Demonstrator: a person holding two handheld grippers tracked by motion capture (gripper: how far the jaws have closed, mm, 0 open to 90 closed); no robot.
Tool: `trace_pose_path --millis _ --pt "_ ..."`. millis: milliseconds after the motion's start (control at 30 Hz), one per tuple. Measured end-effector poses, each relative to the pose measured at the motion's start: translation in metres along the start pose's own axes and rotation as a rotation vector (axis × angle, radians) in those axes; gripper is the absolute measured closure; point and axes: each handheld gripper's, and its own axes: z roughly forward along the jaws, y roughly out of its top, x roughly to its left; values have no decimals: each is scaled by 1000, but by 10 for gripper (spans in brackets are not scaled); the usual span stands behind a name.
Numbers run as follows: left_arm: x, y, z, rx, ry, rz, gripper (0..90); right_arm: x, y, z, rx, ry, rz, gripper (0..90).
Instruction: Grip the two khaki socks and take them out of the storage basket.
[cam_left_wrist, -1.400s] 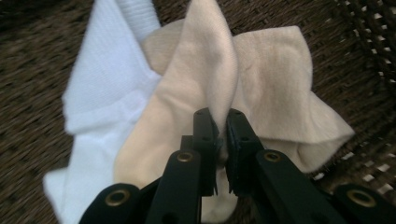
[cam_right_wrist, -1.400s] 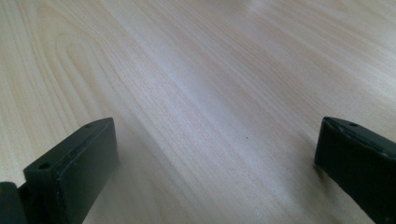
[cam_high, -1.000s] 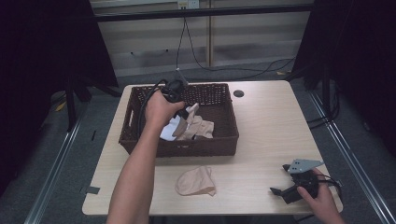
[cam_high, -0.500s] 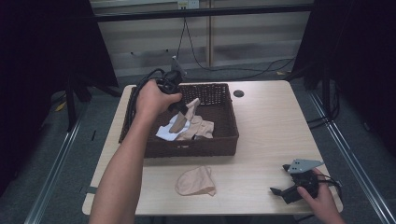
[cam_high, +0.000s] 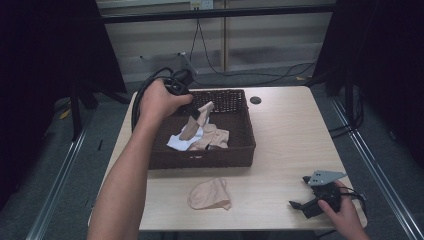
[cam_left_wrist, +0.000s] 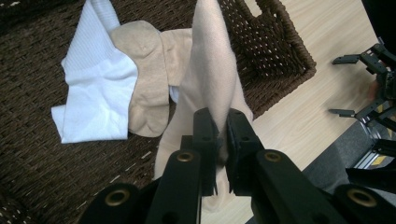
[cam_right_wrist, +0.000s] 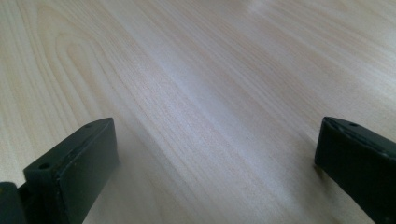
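High view, looking down on a light wooden table (cam_high: 295, 135): a dark brown woven basket (cam_high: 242, 150) sits toward the far left part of the tabletop, its near wall facing the person. A bare forearm comes in from the bottom left, and its hand holds the left gripper (cam_high: 192, 112) above the basket's far left corner. The jaws of this gripper are pressed together on one end of a beige sock (cam_high: 197, 120), which hangs down from them, its lower end reaching the heap in the basket. Left gripper view: the two black jaws pinch the beige sock (cam_left_wrist: 215, 79) between them, and the cloth rises as a narrow strip past the tips. Below it, on the basket floor (cam_left_wrist: 42, 154), lie a white sock (cam_left_wrist: 98, 102) and a tan sock (cam_left_wrist: 149, 93), the tan one overlapping the white one's edge. In the high view the same white sock (cam_high: 181, 142) and tan sock (cam_high: 214, 137) rest near the middle of the basket. Outside the basket, near the table's front edge and just in front of the basket's near wall, lies a loose beige sock (cam_high: 210, 194), flat and slightly crumpled. At the near right corner of the table, the person's other hand rests with the right gripper (cam_high: 300, 192) low on the tabletop. Right gripper view: its two black jaws stand wide apart, with only bare wood grain between them.
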Motion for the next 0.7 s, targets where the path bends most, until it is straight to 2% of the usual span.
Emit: trace_pose_path --millis 133,233,433,700 --pt "-2 -2 -6 1 -2 -3 841 0 0 0 0 0 0 0" --pt "-5 -3 -11 10 -3 14 841 0 0 0 0 0 1 0" --pt "-9 -7 -22 8 -15 20 840 0 0 0 1 1 2 0" --pt "-17 -18 -23 12 -44 40 840 0 0 0 1 1 2 0"
